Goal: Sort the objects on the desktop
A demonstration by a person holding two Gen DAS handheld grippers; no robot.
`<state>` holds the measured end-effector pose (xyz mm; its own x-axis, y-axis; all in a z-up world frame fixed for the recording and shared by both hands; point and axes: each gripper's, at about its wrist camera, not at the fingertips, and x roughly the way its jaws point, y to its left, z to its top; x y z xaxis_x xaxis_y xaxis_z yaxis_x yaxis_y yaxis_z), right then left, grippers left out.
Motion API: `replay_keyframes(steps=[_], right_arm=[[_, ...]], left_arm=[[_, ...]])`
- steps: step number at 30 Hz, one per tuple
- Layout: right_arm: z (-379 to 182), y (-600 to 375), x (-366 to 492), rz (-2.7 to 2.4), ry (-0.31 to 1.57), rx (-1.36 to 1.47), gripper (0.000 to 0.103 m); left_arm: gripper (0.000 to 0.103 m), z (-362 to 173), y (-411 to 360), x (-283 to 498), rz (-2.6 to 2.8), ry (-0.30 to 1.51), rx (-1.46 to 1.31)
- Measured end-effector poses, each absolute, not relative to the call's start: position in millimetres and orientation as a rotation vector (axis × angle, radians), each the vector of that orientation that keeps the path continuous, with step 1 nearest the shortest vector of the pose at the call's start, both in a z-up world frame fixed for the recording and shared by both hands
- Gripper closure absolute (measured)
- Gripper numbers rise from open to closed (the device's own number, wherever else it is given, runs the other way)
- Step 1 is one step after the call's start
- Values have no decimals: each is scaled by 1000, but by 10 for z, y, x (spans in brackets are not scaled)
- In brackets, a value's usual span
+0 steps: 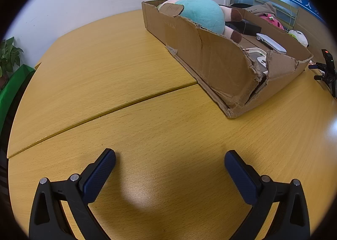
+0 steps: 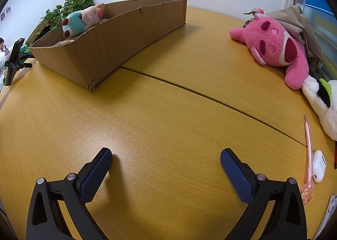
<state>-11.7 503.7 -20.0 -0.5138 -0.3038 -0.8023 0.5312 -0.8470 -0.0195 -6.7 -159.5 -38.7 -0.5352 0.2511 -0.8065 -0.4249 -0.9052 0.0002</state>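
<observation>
1. Left wrist view: the left gripper hangs over bare tabletop at the bottom of the frame, its blue pads spread wide with nothing between them. It is tilted down at the wood.
2. Same view: the cardboard box sits in the upper right, its long axis running from the upper middle down toward the right, with the torn near corner pointing back at the gripper. A teal plush pig lies at the far end inside. Some white items sit deeper in the box, too hidden to name.
3. From here no loose object lies on the table near this gripper, so I judge the left side has nothing to reach for yet.
4. Right wrist view: the right gripper is also wide open and empty, low in the frame over the wood.
5. The unsorted things are all along the right edge: a pink plush in the upper right, a white plush just below it and touching its leg, then a pink pen and a white earbud case at the lower right, side by side.
6. The pen's long axis runs nearly top to bottom in the frame, roughly parallel to the right-hand finger, and close beside it.
7. The box is in the upper left here, well apart from those items.
8. My call: the right gripper is nearer, and must swing toward the frame's right edge, then carry across to the box.
</observation>
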Motion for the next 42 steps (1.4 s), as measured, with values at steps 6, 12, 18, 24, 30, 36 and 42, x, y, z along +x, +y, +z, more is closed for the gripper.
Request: replay_keyframes(steps=[6, 12, 18, 24, 30, 36, 42], right_arm=[[-204, 5040, -105, -2349, 363, 1172, 0], [-164, 5043, -133, -2348, 365, 1173, 0], [-230, 5072, -95, -2357, 362, 1166, 0], [-241, 5083, -92, -2357, 362, 1165, 0], [-238, 5093, -97, -2356, 363, 1165, 0], [-241, 5099, -85, -2357, 364, 1165, 0], [-294, 5050, -107, -2358, 365, 1164, 0]], left_arm=[[0, -371, -1603, -45, 2442, 275, -1240], [0, -367, -1598, -43, 2442, 275, -1241], [0, -427, -1626, -148, 2442, 276, -1243], [0, -428, -1617, -151, 2442, 275, -1244], [0, -430, -1614, -151, 2443, 275, -1244], [0, -434, -1593, -160, 2443, 274, -1244], [0, -442, -1566, -169, 2443, 274, -1244]])
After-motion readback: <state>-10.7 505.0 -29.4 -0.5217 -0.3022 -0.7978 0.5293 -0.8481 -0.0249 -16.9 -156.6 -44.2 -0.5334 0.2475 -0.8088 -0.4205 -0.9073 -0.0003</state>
